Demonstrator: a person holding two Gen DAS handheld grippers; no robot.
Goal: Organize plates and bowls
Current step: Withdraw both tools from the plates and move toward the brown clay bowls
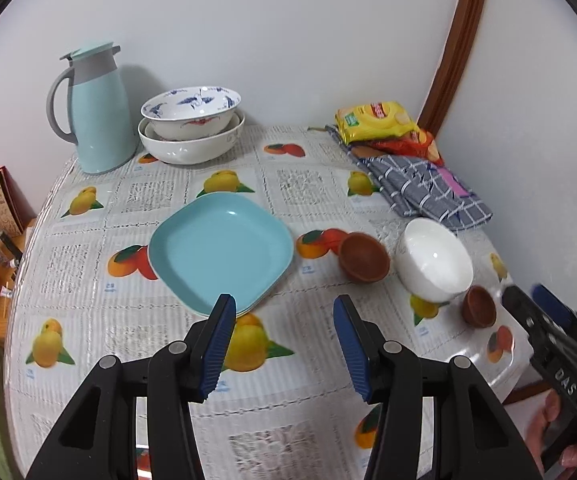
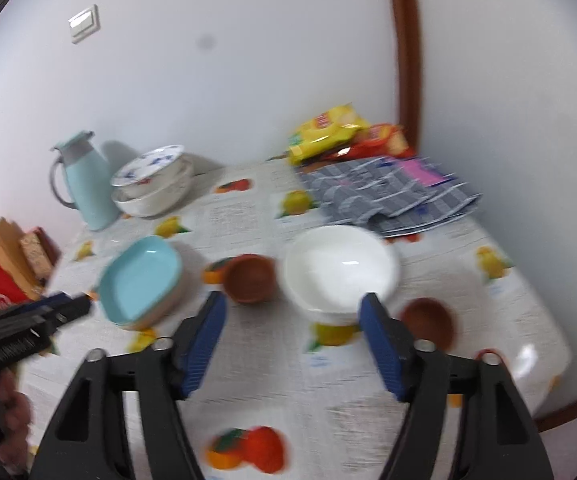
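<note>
The left tool (image 1: 284, 312) hangs spread and empty above a bare stretch of surface (image 1: 312, 364), its tips just short of the near edge of the teal plates (image 1: 220, 248) — stacked, count unclear. The right tool (image 2: 292, 312), also spread and holding nothing, frames the white bowl (image 2: 342, 268) at frame centre without touching it. Two brown bowls (image 1: 364, 256) (image 1: 478, 306) flank that white one. Two larger bowls (image 1: 190, 128) nest at upper left beside a jug (image 1: 96, 112), near the wall.
</note>
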